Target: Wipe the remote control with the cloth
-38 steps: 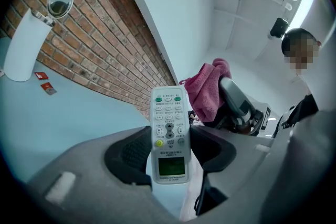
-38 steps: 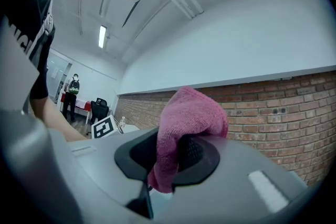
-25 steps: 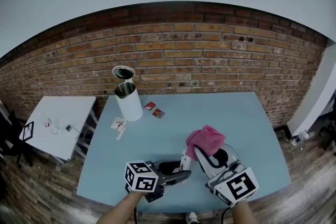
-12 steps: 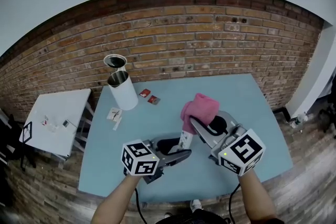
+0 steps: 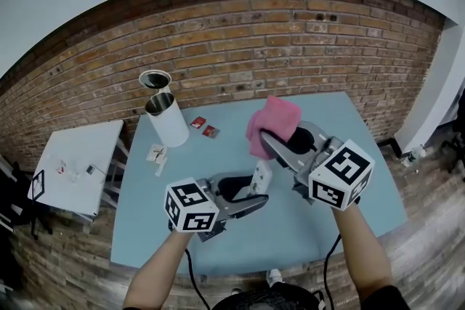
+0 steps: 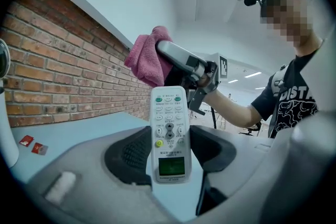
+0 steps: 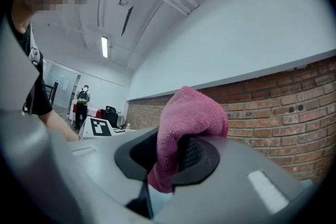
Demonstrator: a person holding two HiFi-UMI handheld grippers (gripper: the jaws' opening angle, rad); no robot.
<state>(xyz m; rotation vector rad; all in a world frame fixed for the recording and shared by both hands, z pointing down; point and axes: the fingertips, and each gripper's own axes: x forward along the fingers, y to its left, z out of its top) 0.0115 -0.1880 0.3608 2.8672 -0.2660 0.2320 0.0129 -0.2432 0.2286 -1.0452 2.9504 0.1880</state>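
Note:
My left gripper (image 5: 258,189) is shut on a white remote control (image 6: 169,134), held upright with its buttons and small screen facing the left gripper view; the remote control (image 5: 260,177) stands above the blue table (image 5: 218,229). My right gripper (image 5: 270,138) is shut on a pink cloth (image 5: 272,123), raised a little above and beyond the remote's top end. The bunched cloth (image 7: 184,134) fills the jaws of the right gripper (image 7: 176,165). From the left gripper (image 6: 169,160), the cloth (image 6: 149,57) hangs just past the remote's tip, not touching it.
A white cylindrical can (image 5: 167,120) with its lid off stands at the table's far left, beside two small red packets (image 5: 205,128) and white paper scraps (image 5: 158,155). A brick wall (image 5: 290,40) backs the table. A small white side table (image 5: 69,167) stands to the left.
Both grippers have risen from the table. The right gripper carried the cloth up and away, and the remote now stands more upright in the left gripper.

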